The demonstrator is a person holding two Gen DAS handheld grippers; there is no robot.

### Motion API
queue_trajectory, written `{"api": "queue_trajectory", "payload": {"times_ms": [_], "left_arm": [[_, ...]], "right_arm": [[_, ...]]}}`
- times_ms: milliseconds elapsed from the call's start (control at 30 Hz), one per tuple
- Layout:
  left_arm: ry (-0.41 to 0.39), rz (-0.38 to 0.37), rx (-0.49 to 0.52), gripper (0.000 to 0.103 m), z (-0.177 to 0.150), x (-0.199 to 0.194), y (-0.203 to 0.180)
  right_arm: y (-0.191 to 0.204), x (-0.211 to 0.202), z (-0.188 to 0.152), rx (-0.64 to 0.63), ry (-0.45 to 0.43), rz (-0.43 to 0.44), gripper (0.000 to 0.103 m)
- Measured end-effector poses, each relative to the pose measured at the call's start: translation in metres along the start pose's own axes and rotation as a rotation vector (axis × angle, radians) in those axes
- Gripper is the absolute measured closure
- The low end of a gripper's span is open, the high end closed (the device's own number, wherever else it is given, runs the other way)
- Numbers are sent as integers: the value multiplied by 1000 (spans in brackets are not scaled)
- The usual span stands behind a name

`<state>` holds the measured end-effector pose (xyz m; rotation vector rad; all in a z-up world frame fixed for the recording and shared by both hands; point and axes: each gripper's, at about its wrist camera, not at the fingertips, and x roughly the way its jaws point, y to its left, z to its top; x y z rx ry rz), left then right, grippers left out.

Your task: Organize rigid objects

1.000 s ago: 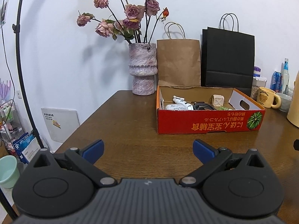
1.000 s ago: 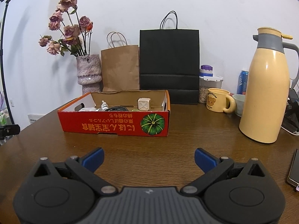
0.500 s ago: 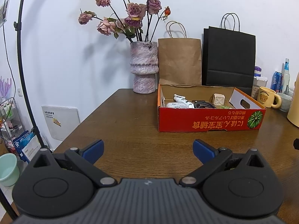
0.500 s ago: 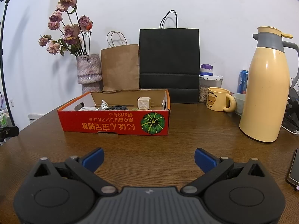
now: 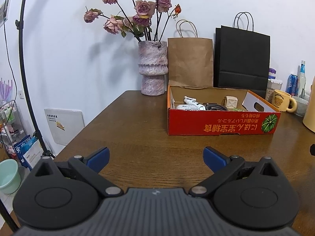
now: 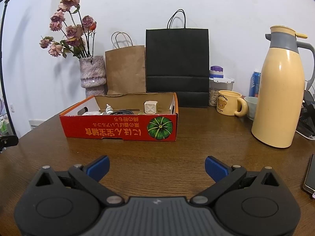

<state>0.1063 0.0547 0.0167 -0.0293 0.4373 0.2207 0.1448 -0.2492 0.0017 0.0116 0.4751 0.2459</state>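
Hard to judge progress. Several small items already in the red box (image 5: 222, 121): from left to right, a white bottle (image 5: 190, 100), a flat white packet (image 5: 186, 107), a coil of black cable (image 5: 215, 106) and a pale cube (image 5: 231, 102), all loose, not clearly sorted. Nothing else rigid lying free on the bare wood of the table (image 5: 137, 133) in front. Probably either an early stage, with the box contents yet to be taken out and arranged, or near the end; cannot tell which.

Left gripper (image 5: 156, 158): spread wide, nothing between the blue fingertips (image 5: 99, 156), hovering over bare table, box well apart at about 1 o'clock.

Right gripper (image 6: 156, 166): likewise spread wide and empty, box ahead at about 11 o'clock, cube (image 6: 151, 107) visible above its front wall. Mug (image 6: 229, 105) and tall yellow flask (image 6: 279, 98) at about 2 o'clock, a phone (image 6: 310, 177) at 3 o'clock near the table edge; none touched.
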Motion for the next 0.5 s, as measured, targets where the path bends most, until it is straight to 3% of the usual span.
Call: {"api": "queue_trajectory", "payload": {"times_ms": [500], "left_arm": [[17,-31,0,0,-3,3,-2]], "right_arm": [[-4,1,-4,4,10,0,0]]}}
